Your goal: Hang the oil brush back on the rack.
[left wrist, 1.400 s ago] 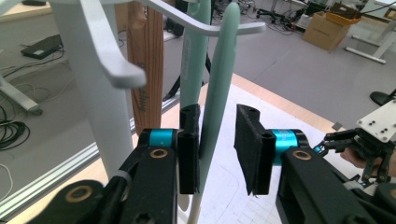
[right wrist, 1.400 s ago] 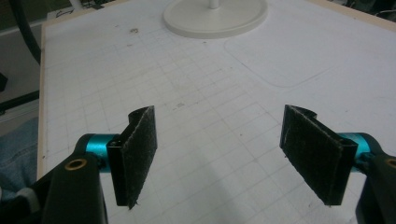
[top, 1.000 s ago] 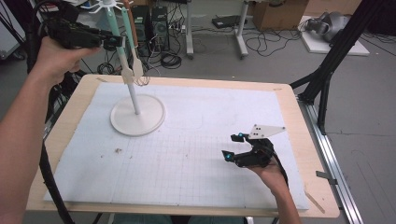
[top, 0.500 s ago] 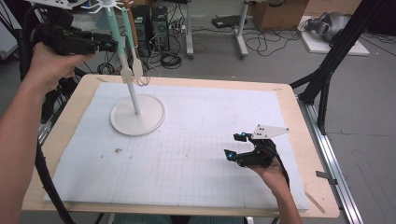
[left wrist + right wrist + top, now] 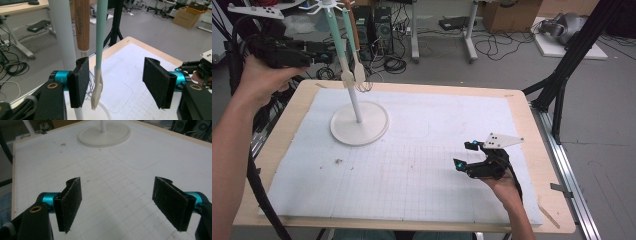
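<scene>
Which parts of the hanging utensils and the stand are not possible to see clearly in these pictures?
- Stand top hooks: high view, cut by the upper edge.
- Teal-handled utensil top end: left gripper view, cut by the upper edge.
- Wooden-handled utensil lower end: left gripper view, hidden behind a pad of the left gripper.
- Whisk-like wires: high view, too small to identify.

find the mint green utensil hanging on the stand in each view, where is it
High view: the mint green utensil hangs top left, beside the stand's pole, near the left tool.
Left gripper view: it hangs top centre, between the open jaws, touching neither pad.
Right gripper view: it falls outside the frame.
Shared landmark: the round white stand base, low in the left gripper view and at top centre in the right gripper view.
</scene>
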The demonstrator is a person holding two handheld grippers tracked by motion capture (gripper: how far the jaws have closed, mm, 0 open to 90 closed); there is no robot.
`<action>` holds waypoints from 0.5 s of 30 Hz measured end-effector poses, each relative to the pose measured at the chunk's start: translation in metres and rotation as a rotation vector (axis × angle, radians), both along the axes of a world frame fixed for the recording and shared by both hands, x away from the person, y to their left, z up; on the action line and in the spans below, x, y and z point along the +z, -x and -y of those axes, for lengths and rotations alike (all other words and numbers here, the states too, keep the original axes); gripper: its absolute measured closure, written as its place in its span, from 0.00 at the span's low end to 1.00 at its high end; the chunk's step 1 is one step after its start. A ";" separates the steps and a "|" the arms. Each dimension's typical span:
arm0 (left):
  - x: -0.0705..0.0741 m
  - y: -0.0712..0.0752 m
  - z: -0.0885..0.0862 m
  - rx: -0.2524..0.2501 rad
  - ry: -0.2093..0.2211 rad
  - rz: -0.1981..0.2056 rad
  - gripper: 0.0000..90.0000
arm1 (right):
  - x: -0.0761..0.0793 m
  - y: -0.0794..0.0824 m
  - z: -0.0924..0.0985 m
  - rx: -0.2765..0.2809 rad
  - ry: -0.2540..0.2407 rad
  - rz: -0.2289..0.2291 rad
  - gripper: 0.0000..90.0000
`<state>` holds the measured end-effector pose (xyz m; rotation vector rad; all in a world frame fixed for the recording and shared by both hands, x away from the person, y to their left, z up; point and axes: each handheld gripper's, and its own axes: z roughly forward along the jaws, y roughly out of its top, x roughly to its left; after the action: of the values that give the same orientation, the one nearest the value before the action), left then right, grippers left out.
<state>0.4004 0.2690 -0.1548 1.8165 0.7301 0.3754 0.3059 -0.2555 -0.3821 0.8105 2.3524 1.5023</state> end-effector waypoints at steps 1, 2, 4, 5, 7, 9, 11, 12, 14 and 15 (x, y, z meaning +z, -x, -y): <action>-0.001 0.000 0.000 -0.003 0.001 0.002 0.41 | 0.000 0.000 0.000 -0.001 0.002 0.003 0.25; -0.002 0.001 0.000 -0.002 0.005 0.000 0.40 | 0.000 0.000 0.000 -0.002 0.002 0.002 0.25; -0.004 0.003 0.000 -0.004 0.008 0.001 0.38 | 0.000 0.000 0.001 -0.006 0.001 0.003 0.24; -0.006 0.003 0.000 -0.005 0.008 0.002 0.37 | 0.000 0.000 0.001 -0.010 -0.001 0.005 0.24; -0.008 0.005 0.000 -0.002 0.010 0.002 0.35 | 0.000 0.000 0.002 -0.012 -0.002 0.005 0.24; -0.010 0.006 0.000 -0.002 0.010 0.004 0.33 | 0.000 0.000 0.004 -0.015 -0.003 0.005 0.24; -0.014 0.009 -0.001 0.003 0.009 -0.001 0.31 | 0.000 0.000 0.005 -0.022 -0.009 0.003 0.24; -0.015 0.010 -0.001 0.004 0.009 -0.002 0.29 | 0.000 0.000 0.006 -0.023 -0.010 0.010 0.24; -0.019 0.012 -0.002 0.009 0.008 -0.005 0.28 | 0.000 0.000 0.007 -0.028 -0.012 0.006 0.24; -0.020 0.013 -0.002 0.010 0.008 -0.004 0.27 | 0.000 0.000 0.008 -0.030 -0.009 0.004 0.24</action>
<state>0.3870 0.2715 -0.1752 1.8074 0.7427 0.3754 0.3060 -0.2631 -0.3823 0.8410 2.3213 1.5027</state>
